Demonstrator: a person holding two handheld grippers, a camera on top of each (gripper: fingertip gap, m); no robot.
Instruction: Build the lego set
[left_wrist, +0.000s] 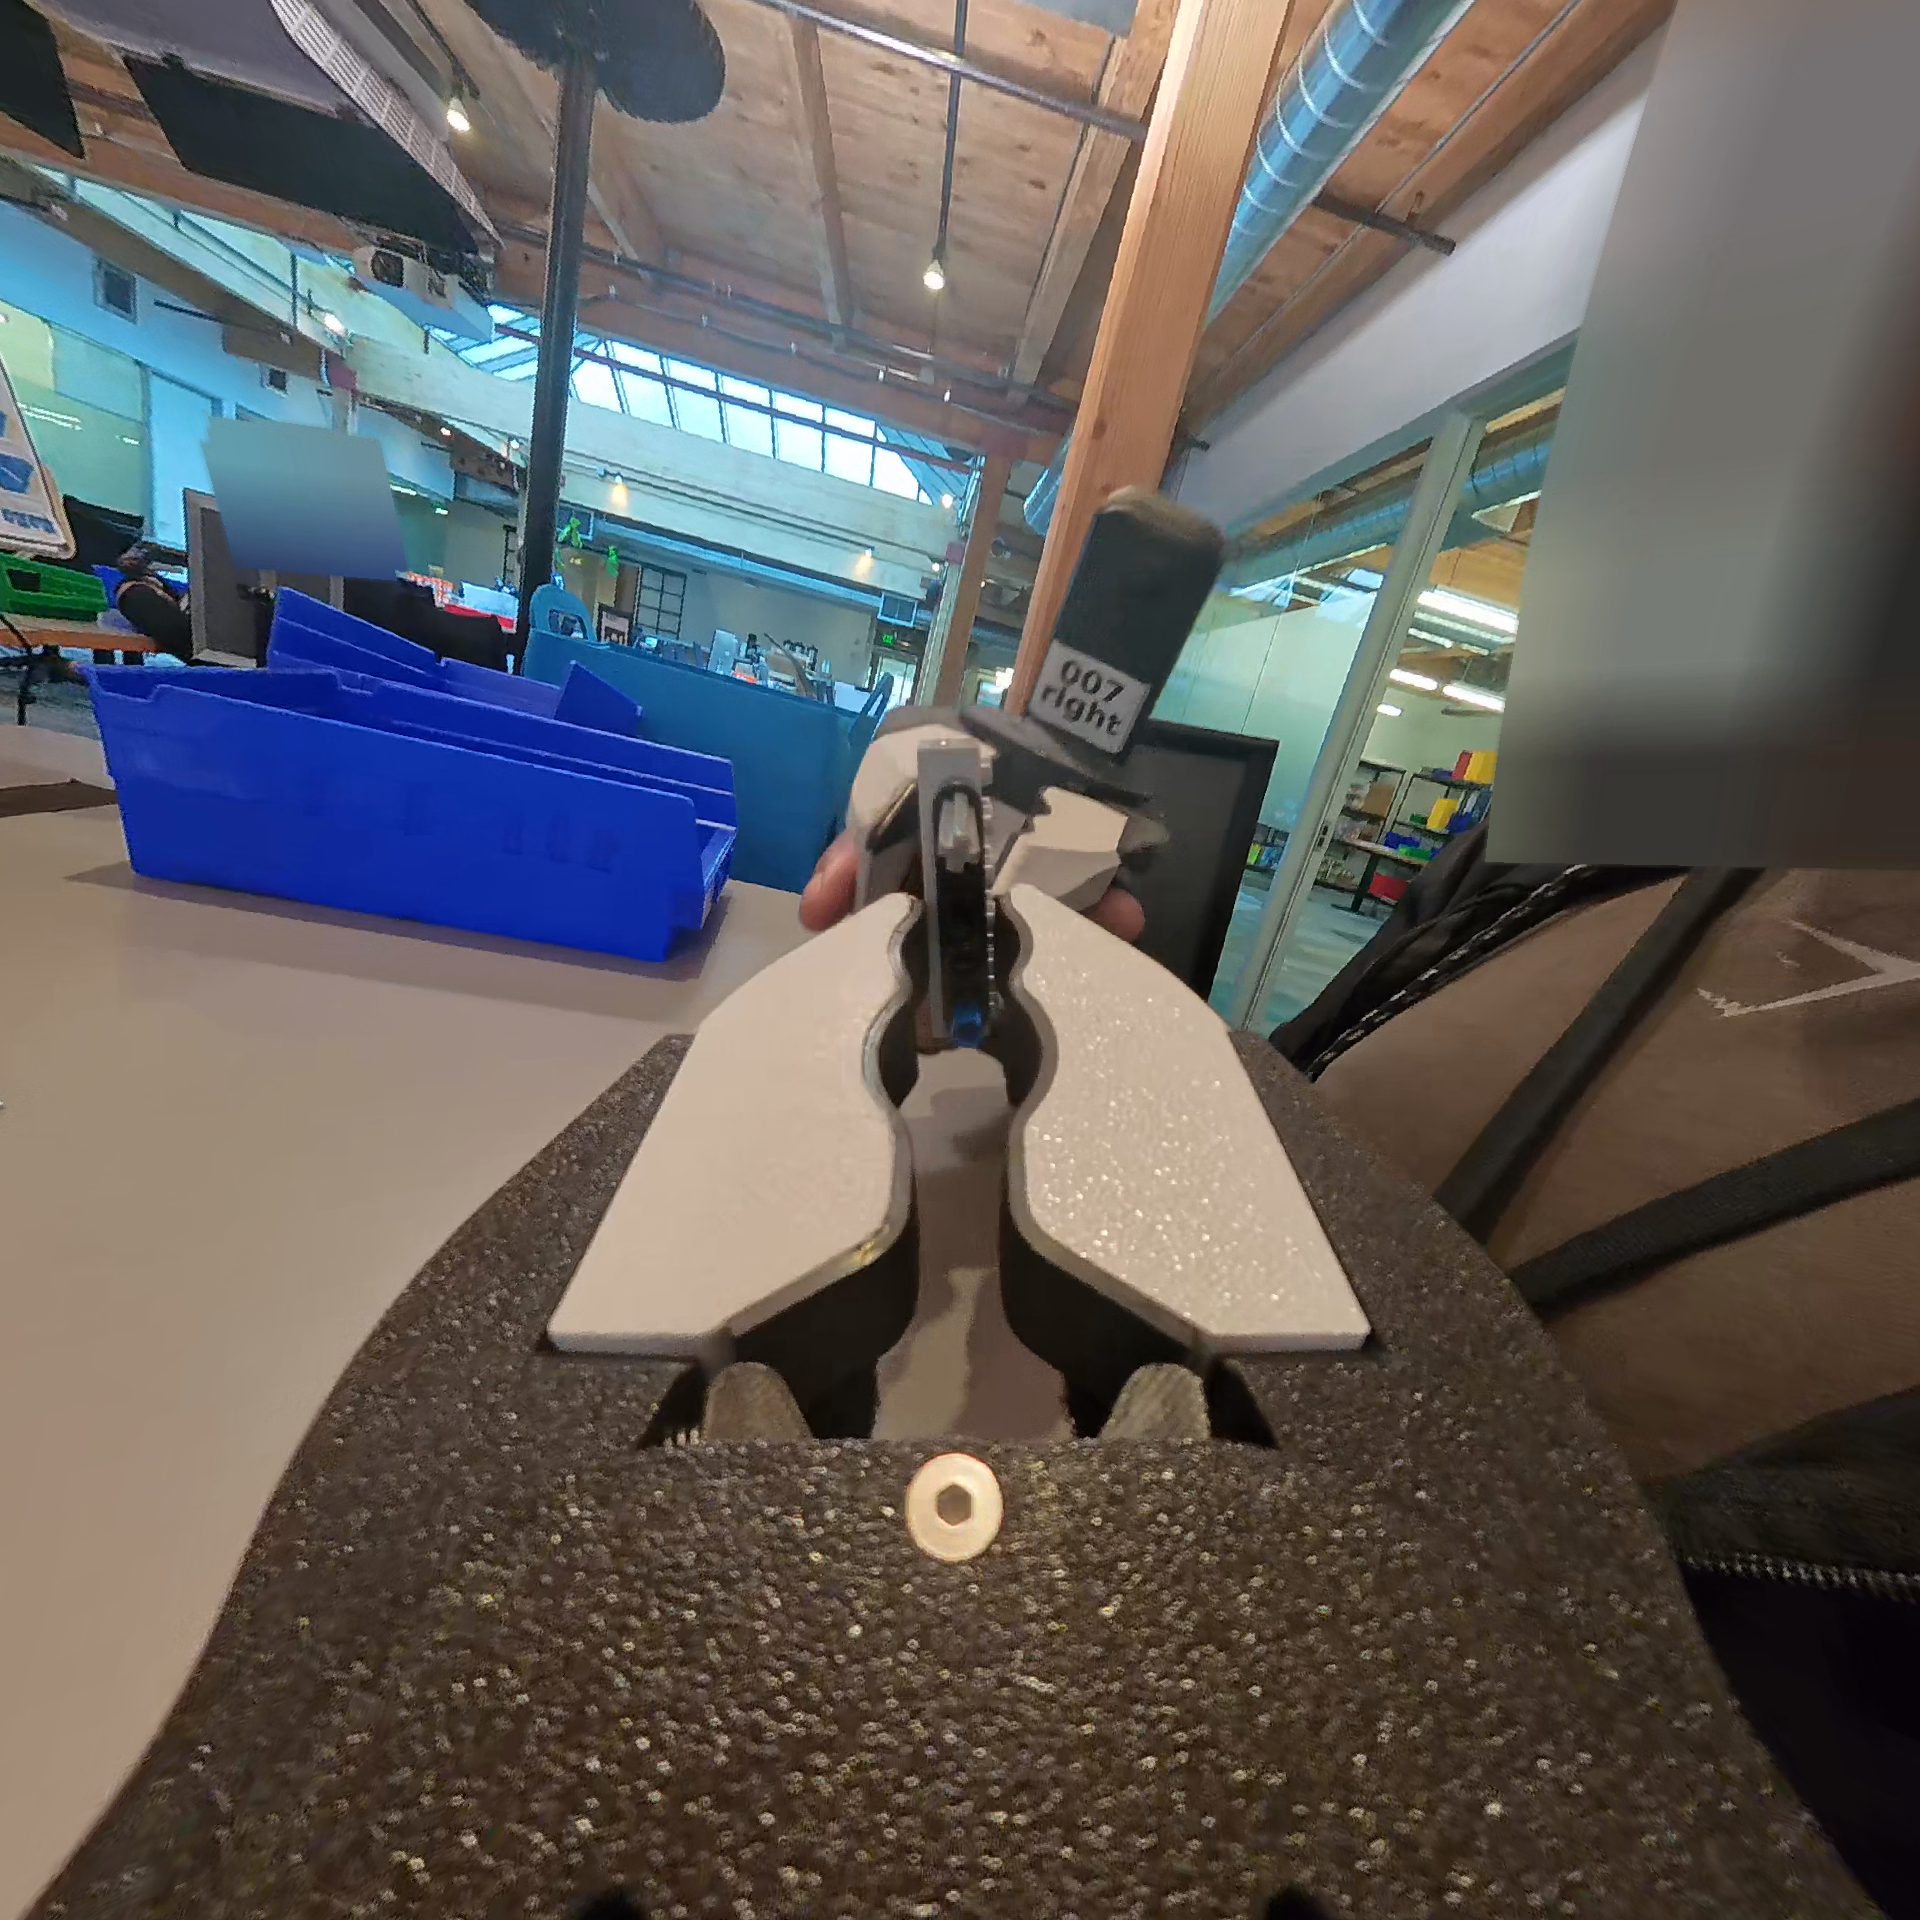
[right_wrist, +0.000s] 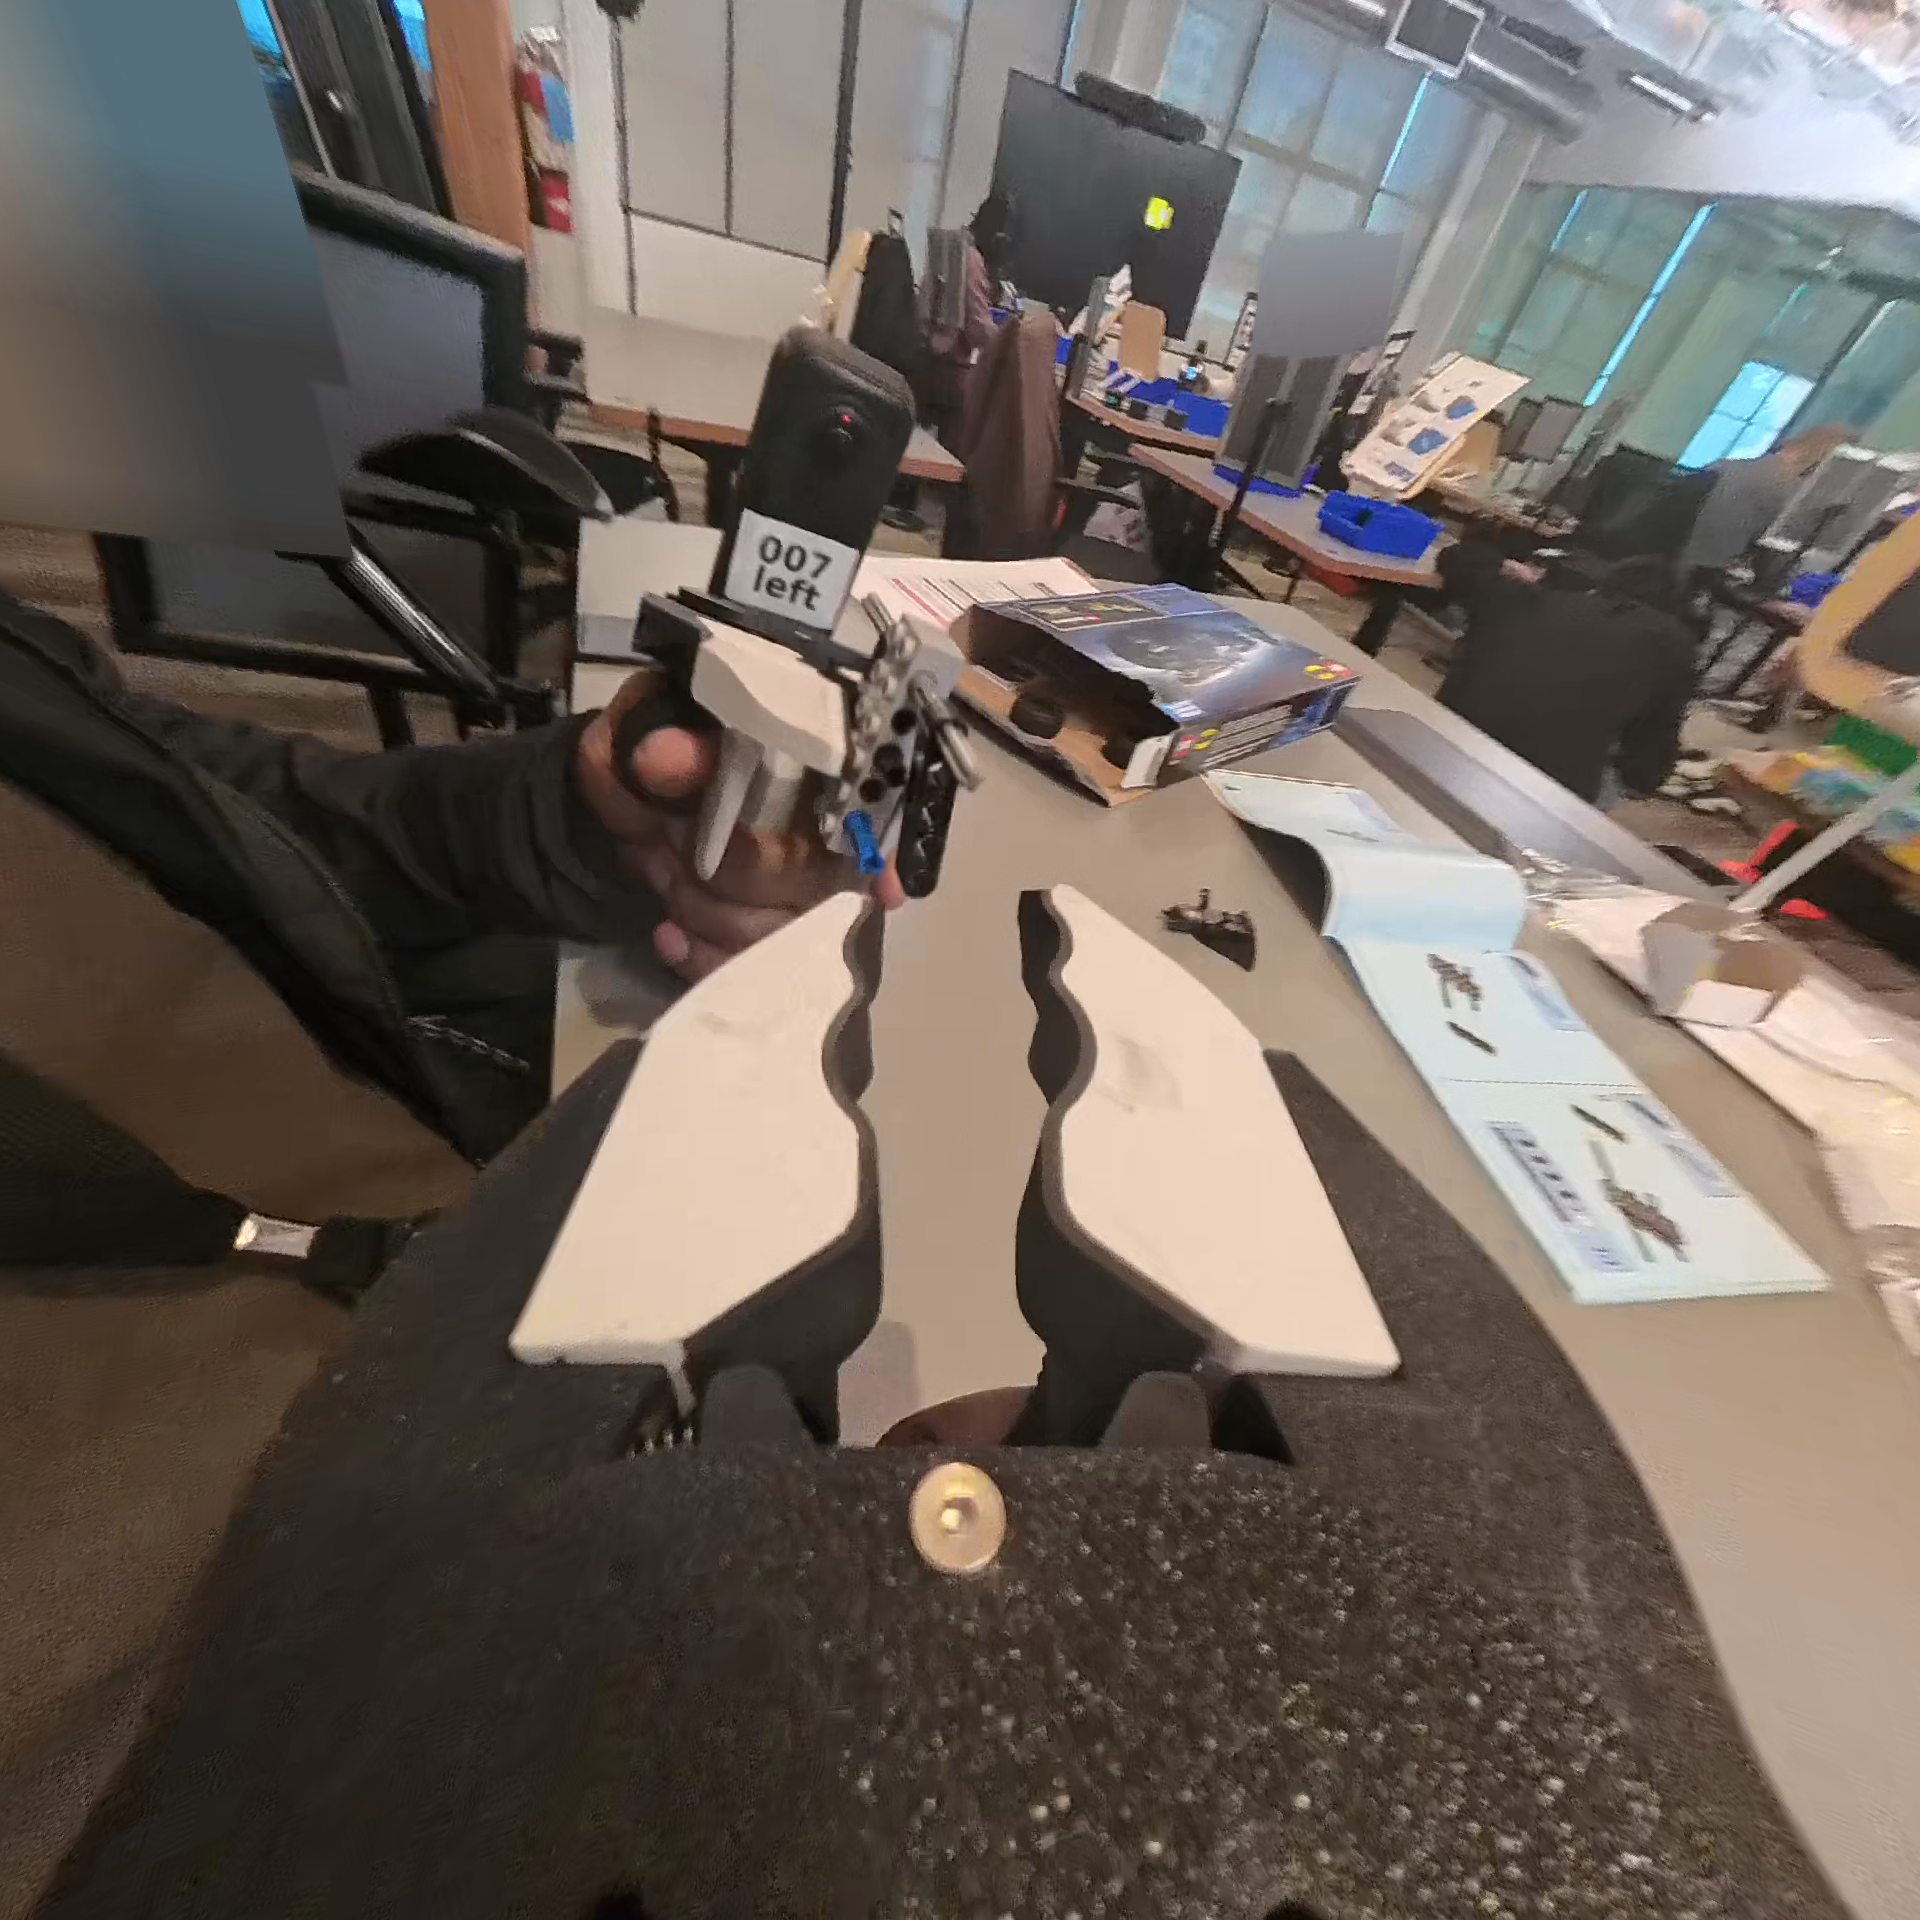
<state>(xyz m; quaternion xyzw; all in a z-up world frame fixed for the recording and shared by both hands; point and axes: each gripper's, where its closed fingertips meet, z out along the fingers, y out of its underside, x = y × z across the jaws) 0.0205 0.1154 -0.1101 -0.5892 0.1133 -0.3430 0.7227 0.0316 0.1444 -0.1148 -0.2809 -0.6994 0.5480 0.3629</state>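
My left gripper (left_wrist: 961, 920) is shut on a small brick assembly (left_wrist: 951, 831): a grey beam with black parts and a blue pin (left_wrist: 966, 1027) at its lower end. It holds the assembly upright above the grey table (left_wrist: 312, 1091). The right wrist view shows the same grasp, with the left gripper (right_wrist: 821, 758) clamping the assembly (right_wrist: 894, 758) from the side. My right gripper (right_wrist: 951, 909) is open with only table between its pads. Its left fingertip (right_wrist: 831, 935) is just below the assembly. In the left wrist view the right gripper (left_wrist: 987, 821) sits right behind the assembly.
Blue bins (left_wrist: 416, 821) stand on the table at the left. An opened dark box (right_wrist: 1153, 686), an open instruction booklet (right_wrist: 1538, 1091), a small black part (right_wrist: 1210, 925) and a small white carton (right_wrist: 1714, 966) lie to the right. A person's dark sleeve (right_wrist: 312, 831) reaches in from the left. The grippers' ends are close to 4 centimetres from one another.
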